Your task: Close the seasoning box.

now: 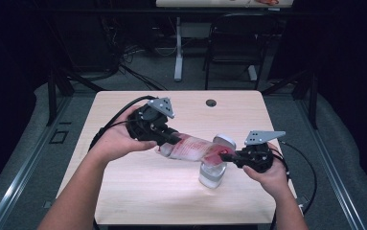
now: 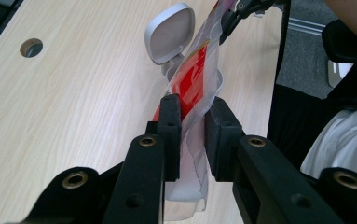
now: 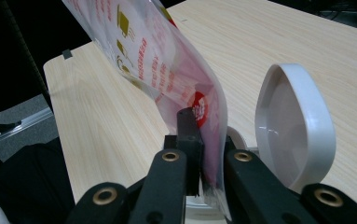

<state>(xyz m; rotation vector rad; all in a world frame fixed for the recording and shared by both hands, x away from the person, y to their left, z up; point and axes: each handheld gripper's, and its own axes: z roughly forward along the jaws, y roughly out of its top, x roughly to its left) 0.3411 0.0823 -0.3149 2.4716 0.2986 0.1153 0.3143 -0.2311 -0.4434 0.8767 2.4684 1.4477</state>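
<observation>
A clear plastic pouch (image 1: 194, 148) with red and yellow print is stretched between both grippers above the table. My left gripper (image 1: 171, 139) is shut on one end of the pouch (image 2: 190, 93), and my right gripper (image 1: 227, 156) is shut on the other end (image 3: 167, 65). Under the right end stands a white container (image 1: 212, 175) with its hinged lid (image 1: 224, 141) flipped up. That lid (image 3: 291, 126) rises just right of my right gripper (image 3: 207, 140). In the left gripper view the lid (image 2: 169, 32) stands beyond my left gripper (image 2: 192, 130).
The light wooden table (image 1: 147, 191) has a round cable hole (image 1: 211, 102) near its far edge. Black cables (image 1: 109, 124) trail off both grippers. A chair (image 1: 234, 43) and a desk leg (image 1: 178, 48) stand on the floor beyond the table.
</observation>
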